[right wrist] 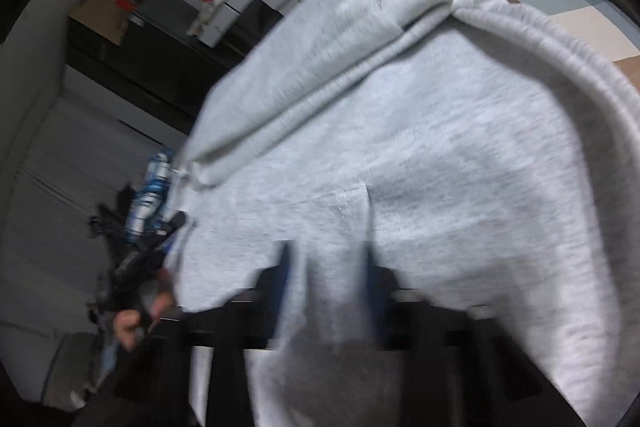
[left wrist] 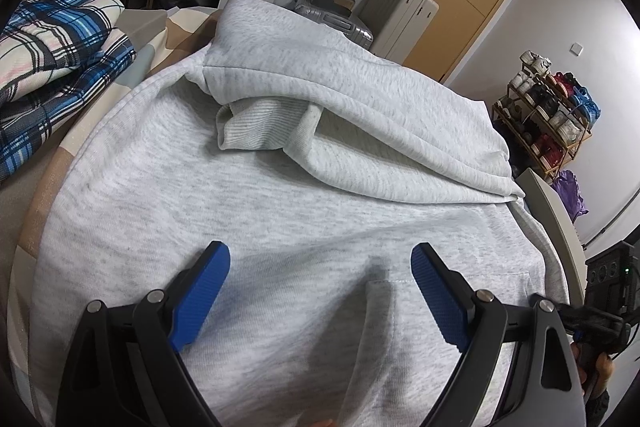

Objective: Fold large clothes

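Now we hold our left claw [left wrist: 320, 301] spread wide, tilted down over the grey hoodie [left wrist: 280, 187], gripping nothing; our right claw [right wrist: 326, 287] pinches its fabric.

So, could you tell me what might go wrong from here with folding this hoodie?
1. The right tongs have a fold of the grey hoodie between them, while the left tongs stand open over it; a one-sided pull may skew the fold.
2. The folded-in sleeve and its cuff lie loose on top and may slide off.
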Demonstrator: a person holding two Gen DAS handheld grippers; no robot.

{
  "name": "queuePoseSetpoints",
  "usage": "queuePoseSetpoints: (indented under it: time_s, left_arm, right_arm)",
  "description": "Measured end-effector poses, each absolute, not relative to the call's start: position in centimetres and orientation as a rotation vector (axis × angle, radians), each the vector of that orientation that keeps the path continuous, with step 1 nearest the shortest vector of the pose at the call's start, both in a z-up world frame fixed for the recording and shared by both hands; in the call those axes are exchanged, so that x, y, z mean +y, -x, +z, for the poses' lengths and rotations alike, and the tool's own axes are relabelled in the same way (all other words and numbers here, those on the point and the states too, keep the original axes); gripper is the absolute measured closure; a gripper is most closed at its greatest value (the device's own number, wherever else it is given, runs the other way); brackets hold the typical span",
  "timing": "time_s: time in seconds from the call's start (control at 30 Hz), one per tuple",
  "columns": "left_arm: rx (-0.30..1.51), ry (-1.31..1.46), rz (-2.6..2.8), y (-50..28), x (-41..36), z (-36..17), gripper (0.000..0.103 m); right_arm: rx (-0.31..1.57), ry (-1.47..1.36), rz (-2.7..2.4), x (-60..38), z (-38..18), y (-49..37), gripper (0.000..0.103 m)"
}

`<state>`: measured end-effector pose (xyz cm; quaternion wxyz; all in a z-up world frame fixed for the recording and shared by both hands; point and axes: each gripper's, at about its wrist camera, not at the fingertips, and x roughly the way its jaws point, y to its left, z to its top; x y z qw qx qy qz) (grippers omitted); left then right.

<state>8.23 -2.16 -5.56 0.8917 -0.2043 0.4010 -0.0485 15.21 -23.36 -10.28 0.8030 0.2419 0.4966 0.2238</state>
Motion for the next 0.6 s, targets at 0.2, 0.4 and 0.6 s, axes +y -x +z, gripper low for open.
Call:
queuePoseSetpoints:
  time_s: [0.2,0.4,0.6]
  left_arm:
    - [0.87,0.464,-0.123,-8.1,-1.7,-5.1,0.014]
    - [0.853,0.455,-0.144,-4.8,-1.7,-2.7,0.014]
    - [0.919,0.32,-0.16,-3.3,-4.3,-3.3,0.014]
  right_arm:
    - [0.902,-0.492,0.506,-24.3,-6.9,-13.9,0.101]
    - [0.957,-0.453,0.417,-27.6,-7.3,-14.1,0.099]
    - [1.063,-0.494,0.411,-26.7,-9.4,-14.9,0.082]
